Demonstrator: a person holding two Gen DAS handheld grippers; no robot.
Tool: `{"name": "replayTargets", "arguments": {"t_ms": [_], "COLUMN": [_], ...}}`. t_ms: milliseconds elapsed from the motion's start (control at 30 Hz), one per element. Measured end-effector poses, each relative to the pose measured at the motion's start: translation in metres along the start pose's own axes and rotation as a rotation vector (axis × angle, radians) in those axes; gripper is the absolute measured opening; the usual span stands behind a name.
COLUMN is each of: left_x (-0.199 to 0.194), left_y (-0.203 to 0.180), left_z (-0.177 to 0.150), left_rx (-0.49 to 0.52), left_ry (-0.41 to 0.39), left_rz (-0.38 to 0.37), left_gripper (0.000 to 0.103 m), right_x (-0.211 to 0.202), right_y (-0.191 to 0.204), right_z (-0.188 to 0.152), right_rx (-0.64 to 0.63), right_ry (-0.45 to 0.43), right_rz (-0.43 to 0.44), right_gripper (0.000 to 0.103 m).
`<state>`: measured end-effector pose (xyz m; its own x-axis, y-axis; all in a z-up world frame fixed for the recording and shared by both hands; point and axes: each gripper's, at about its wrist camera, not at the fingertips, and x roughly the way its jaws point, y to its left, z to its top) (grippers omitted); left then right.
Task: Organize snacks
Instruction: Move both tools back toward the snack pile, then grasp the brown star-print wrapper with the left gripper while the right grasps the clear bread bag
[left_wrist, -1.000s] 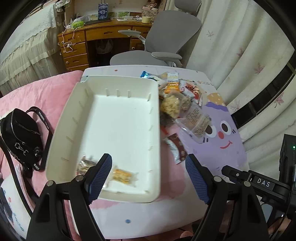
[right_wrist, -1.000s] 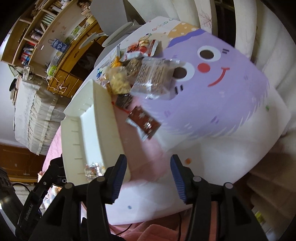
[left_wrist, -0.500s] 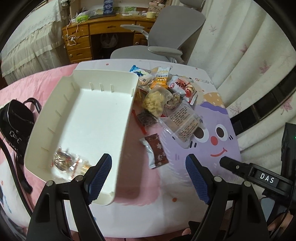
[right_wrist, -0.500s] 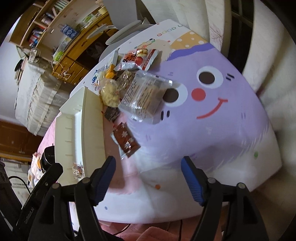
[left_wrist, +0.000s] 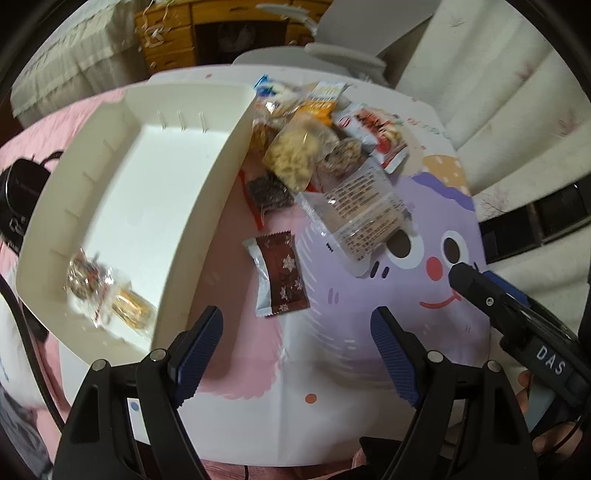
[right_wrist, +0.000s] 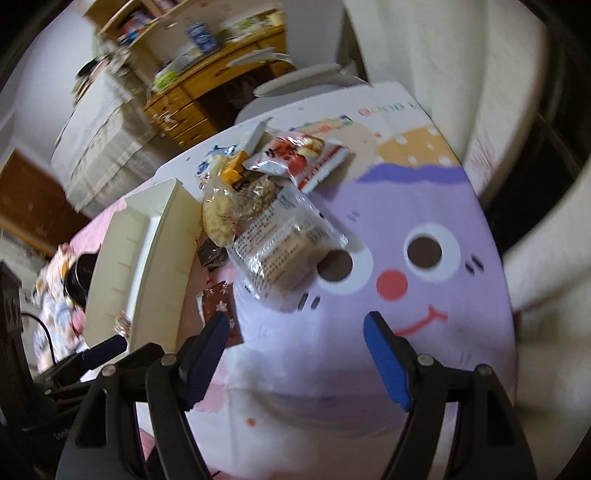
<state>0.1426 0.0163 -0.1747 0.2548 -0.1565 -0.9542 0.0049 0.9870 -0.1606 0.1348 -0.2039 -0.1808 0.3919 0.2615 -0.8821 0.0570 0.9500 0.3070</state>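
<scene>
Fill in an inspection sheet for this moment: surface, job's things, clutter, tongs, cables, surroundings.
Surface: table mat with a purple cartoon face.
Job's things: white tray holds two wrapped snacks at its near end; brown snowflake packet lies alone beside it; snack pile heaped further back.
Clutter: black bag left of the tray.
Tongs: left tongs open, empty; right tongs open, empty, jaws just opened.
Cables: black cable at the left edge.
Surroundings: wooden desk, grey chair, curtains.

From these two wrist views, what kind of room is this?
Most likely a bedroom or home study: a wooden desk with drawers, a grey swivel office chair, cream floral curtains, and a cartoon-print table mat holding snack packets.
</scene>
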Motion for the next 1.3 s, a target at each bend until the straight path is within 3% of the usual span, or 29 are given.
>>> {"name": "replayTargets", "arguments": {"t_ms": [300,533,600,700,867,1033,1133,1300], "left_x": [0.049,0.083,0.093,0.102,0.115,0.119,0.117,0.112], "left_y": [-0.01,-0.012,-0.011,-0.009,-0.005,0.003,0.007,0.02], "left_z": [0.009,0.014,0.016,0.018,0.019,0.022,0.022,0.02], "left_rx": [-0.037,-0.075,-0.093,-0.116,-0.142,-0.169,-0.178,-0.19], "left_ry": [0.091,0.074,0.072,0.065,0.088,0.08,0.068,0.049], "left_rz": [0.08,0.139,0.159,0.175,0.199,0.188,0.171,0.17], "left_gripper": [0.084,0.083,0.081,0.073,0.056,0.054,0.045,0.038], "right_x": [0.032,0.06,0.067,0.078,0.098,0.11,0.116,0.126], "right_y": [-0.006,-0.009,-0.008,-0.001,0.007,0.012,0.013,0.017], "right_z": [0.014,0.024,0.027,0.03,0.033,0.031,0.033,0.032], "right_rx": [-0.222,-0.321,-0.361,-0.435,-0.495,-0.521,-0.516,-0.539], "right_ry": [-0.034,-0.06,-0.074,-0.085,-0.062,-0.058,-0.045,-0.027], "right_rz": [0.013,0.063,0.078,0.093,0.111,0.106,0.105,0.093], "right_gripper": [0.075,0.076,0.083,0.091,0.094,0.094,0.098,0.101]}}
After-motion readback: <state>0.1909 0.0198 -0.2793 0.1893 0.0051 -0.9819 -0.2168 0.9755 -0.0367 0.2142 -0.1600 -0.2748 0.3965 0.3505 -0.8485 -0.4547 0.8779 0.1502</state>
